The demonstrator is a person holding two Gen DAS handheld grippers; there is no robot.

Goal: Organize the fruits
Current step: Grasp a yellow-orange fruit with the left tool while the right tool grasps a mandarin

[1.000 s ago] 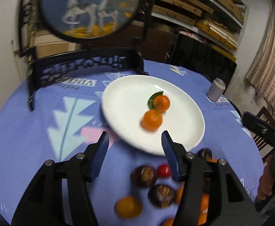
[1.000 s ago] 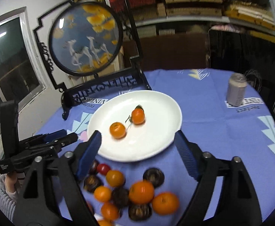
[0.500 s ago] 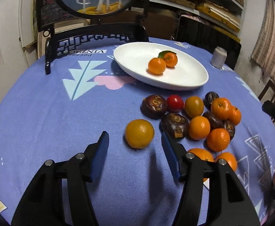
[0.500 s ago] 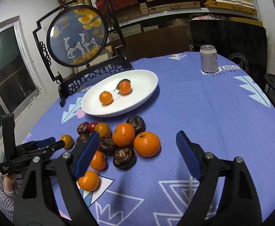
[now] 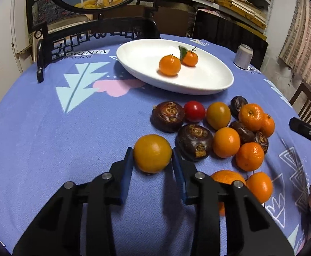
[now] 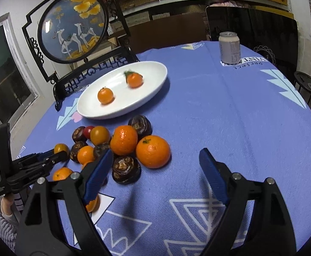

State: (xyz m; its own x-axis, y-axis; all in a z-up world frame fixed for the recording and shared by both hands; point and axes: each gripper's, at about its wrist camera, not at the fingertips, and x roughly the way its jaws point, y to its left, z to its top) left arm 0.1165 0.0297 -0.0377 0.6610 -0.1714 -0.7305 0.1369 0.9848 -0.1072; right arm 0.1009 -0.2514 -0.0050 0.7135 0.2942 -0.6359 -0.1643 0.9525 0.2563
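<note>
Left claw (image 5: 152,160) is closing on the yellow-orange fruit (image 5: 152,153), lower centre of the left wrist view. Blue pads sit against both sides of it, and it's on the bench (image 5: 49,128), not lifted.

Right claw (image 6: 155,170) stands wide apart with nothing between the pads. It hovers in the lower part of the right wrist view, just short of the large mandarin (image 6: 153,154) and a dark brown fruit (image 6: 126,169).

Progress looks early:
- White plate (image 5: 208,81), upper centre: two mandarins on it, one bare (image 5: 169,65), one with a green leaf (image 5: 190,58).
- The rest is a loose pile (image 5: 225,132) on the blue cloth just in front of the plate: several mandarins, several dark brown fruits, one red tomato-like fruit (image 5: 194,111), plus the yellowish ones.

Only mandarins are plated so far, so I'd guess the sort is by type. No second container is visible for the dark fruits.

Soda can (image 6: 229,48) at upper right is well clear of the work.
</note>
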